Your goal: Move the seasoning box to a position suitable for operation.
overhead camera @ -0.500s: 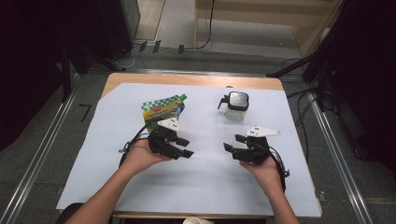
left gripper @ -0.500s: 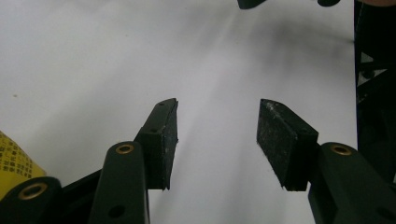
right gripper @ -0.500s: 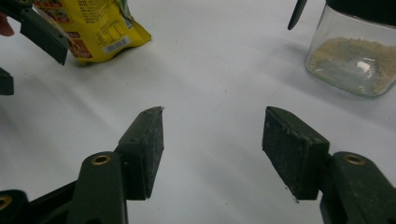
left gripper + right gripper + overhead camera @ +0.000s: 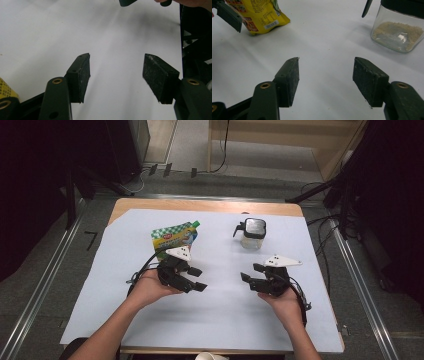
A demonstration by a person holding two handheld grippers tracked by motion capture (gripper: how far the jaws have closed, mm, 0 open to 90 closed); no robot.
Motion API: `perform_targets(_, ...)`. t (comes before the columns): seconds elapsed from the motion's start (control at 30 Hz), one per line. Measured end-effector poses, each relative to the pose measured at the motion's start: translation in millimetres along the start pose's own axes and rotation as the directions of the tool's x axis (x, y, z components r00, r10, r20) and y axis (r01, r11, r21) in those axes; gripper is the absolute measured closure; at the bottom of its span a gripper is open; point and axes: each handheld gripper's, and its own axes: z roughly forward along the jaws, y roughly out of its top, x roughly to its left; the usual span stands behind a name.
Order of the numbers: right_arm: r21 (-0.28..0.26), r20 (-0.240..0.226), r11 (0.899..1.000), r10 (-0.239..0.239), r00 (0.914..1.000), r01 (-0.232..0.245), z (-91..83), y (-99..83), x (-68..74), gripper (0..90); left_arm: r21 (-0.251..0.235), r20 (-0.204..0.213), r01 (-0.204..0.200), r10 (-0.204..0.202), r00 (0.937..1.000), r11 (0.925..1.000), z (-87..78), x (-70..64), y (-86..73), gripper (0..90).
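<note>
Both grippers hover low over the white sheet (image 4: 220, 315), jaws wide apart and empty. The left gripper (image 4: 196, 279) sits just in front of the pouch (image 4: 173, 238); the right gripper (image 4: 248, 274) is nearer the glass jar (image 4: 252, 233), with bare sheet between them.

In the right gripper view the jar (image 4: 398, 30) is cut off by the top and right edges, and the pouch (image 4: 259, 15) loses its upper part at the top edge. In the high view the left gripper (image 4: 196, 278) covers the pouch's near end, and its print is too small to read.
</note>
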Motion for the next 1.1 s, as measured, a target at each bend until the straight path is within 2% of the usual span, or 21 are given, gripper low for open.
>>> perform_targets(0.23, 0.006, 0.013, 1.000, -0.002, 0.9999, 0.002, -1.7, 0.0, 0.3, 39.0, -0.017, 0.019, 0.013, -0.012, 0.9997, 0.9998, 1.3, -1.4, 1.5, 31.5)
perform_targets(0.3, 0.009, 0.017, 1.000, -0.003, 0.9998, 0.003, -1.7, 0.1, 0.3, 39.1, -0.016, 0.007, 0.014, -0.014, 0.9999, 0.9998, 2.2, -2.1, 1.7, 30.9)
perform_targets(0.6, 0.013, 0.020, 1.000, -0.009, 0.9998, 0.008, -2.8, 0.4, 0.2, 37.6, -0.006, 0.010, -0.004, 0.004, 0.9999, 1.0000, 0.3, -2.1, 1.0, 42.0)
perform_targets(0.77, 0.016, 0.018, 1.000, -0.011, 0.9998, 0.011, -2.6, 1.0, 1.0, 35.6, 0.010, 0.008, -0.004, 0.003, 1.0000, 0.9999, 1.2, -2.3, 0.3, 42.9)
perform_targets(1.1, 0.020, 0.034, 1.000, -0.011, 0.9994, 0.010, -2.7, 4.7, 0.3, 33.2, 0.000, 0.019, -0.006, 0.006, 0.9998, 1.0000, -0.4, -3.4, 0.9, 43.8)
